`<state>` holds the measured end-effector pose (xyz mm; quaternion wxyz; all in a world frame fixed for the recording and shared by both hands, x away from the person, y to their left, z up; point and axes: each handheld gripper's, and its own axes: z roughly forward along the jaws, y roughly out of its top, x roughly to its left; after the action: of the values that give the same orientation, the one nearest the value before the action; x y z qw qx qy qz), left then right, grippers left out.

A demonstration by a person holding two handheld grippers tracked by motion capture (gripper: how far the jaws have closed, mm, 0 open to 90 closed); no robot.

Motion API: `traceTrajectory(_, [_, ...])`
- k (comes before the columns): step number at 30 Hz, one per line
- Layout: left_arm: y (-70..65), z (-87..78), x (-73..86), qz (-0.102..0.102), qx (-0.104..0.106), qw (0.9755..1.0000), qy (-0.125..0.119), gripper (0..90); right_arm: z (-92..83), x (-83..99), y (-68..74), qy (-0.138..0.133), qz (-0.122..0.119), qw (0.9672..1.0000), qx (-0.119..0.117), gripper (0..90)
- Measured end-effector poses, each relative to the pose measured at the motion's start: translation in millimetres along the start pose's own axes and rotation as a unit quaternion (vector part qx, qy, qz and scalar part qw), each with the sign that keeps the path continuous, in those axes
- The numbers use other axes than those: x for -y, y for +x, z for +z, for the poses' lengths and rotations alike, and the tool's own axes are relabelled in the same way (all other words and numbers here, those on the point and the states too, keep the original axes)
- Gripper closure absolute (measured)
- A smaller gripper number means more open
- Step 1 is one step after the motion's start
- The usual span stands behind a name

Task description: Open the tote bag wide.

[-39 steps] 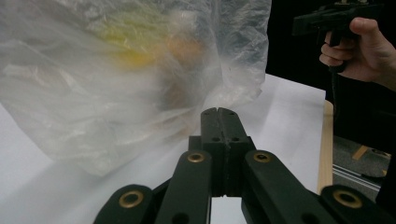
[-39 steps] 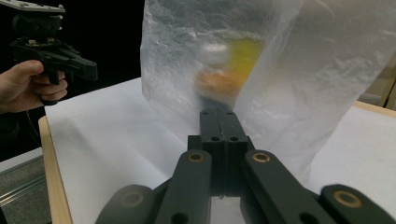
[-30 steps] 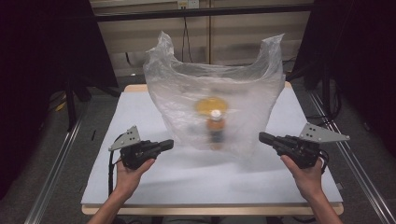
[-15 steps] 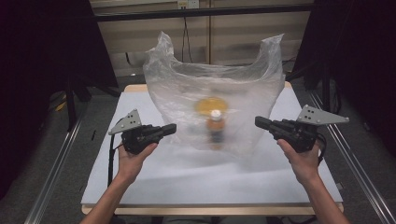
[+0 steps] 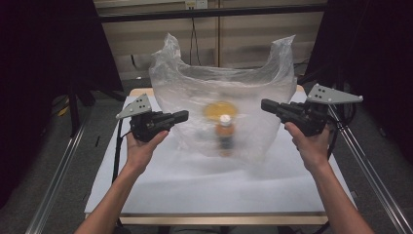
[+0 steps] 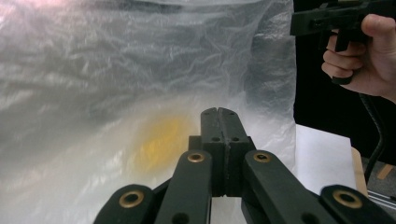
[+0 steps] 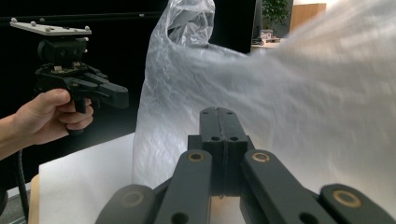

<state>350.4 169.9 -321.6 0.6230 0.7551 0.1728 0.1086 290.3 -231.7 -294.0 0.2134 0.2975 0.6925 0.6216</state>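
Since the earlier frames both grippers are rising beside the clear plastic bag (image 5: 224, 112), which is standing open-mouthed at the middle of the white worktop (image 5: 195, 180) with a small bottle (image 5: 224, 134) and a yellow object (image 5: 220, 110) blurred inside it. The left gripper (image 5: 181, 116) and right gripper (image 5: 265, 104) are flanking the bag, each with jaws closed on nothing. Judged risk: closed jaws pushing against the thin film would be collapsing the bag and toppling the bottle rather than catching a handle.
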Motion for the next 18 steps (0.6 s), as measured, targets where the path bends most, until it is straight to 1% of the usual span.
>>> traceTrajectory(1, [0.6, 2.3, -1.7, -0.002, 0.002, 1.0000, 0.000, 90.0, 2.8, -3.4, -0.6, -0.002, -0.001, 1.0000, -0.003, 90.0])
traceTrajectory(2, [1.5, 4.3, -3.7, 0.001, 0.003, 1.0000, 0.001, 90.0, 5.3, -6.8, -0.6, -0.002, -0.002, 1.0000, -0.003, 90.0])
traceTrajectory(4, [2.7, 8.2, -6.6, 0.000, 0.005, 1.0000, 0.000, 90.0, 10.5, -13.1, -1.2, -0.003, 0.000, 1.0000, -0.004, 90.0])
traceTrajectory(5, [3.8, 10.2, -8.8, 0.002, 0.005, 1.0000, 0.000, 90.0, 12.4, -15.3, -1.6, -0.002, -0.001, 1.0000, -0.004, 90.0])
traceTrajectory(7, [6.1, 14.2, -13.8, -0.004, 0.006, 1.0000, -0.005, 90.0, 17.8, -20.4, -2.8, -0.002, -0.001, 1.0000, -0.004, 90.0])
traceTrajectory(9, [7.5, 17.3, -18.4, -0.003, 0.008, 0.9999, -0.008, 90.0, 23.0, -26.3, -3.2, -0.004, -0.001, 1.0000, -0.005, 90.0])
traceTrajectory(12, [9.7, 21.5, -30.1, 0.005, 0.007, 0.9999, -0.008, 90.0, 28.3, -35.7, -2.4, -0.002, -0.006, 1.0000, -0.003, 90.0])
traceTrajectory(13, [10.3, 22.8, -34.6, 0.003, 0.009, 0.9999, -0.013, 90.0, 30.0, -39.4, -2.5, -0.001, -0.009, 1.0000, -0.002, 90.0])
traceTrajectory(15, [12.2, 24.7, -44.2, 0.006, 0.008, 0.9998, -0.017, 90.0, 33.8, -46.9, -2.7, 0.003, -0.011, 0.9999, 0.000, 90.0])
traceTrajectory(16, [12.2, 24.7, -44.2, 0.006, 0.008, 0.9998, -0.017, 90.0, 36.0, -50.5, -3.3, 0.006, -0.015, 0.9999, 0.003, 90.0])
traceTrajectory(17, [14.6, 27.1, -54.4, 0.008, 0.006, 0.9997, -0.020, 90.0, 38.3, -53.7, -4.0, 0.010, -0.016, 0.9998, 0.008, 90.0])
traceTrajectory(18, [15.8, 28.7, -59.1, 0.010, 0.005, 0.9997, -0.023, 90.0, 40.7, -56.5, -5.4, 0.013, -0.020, 0.9996, 0.014, 90.0])
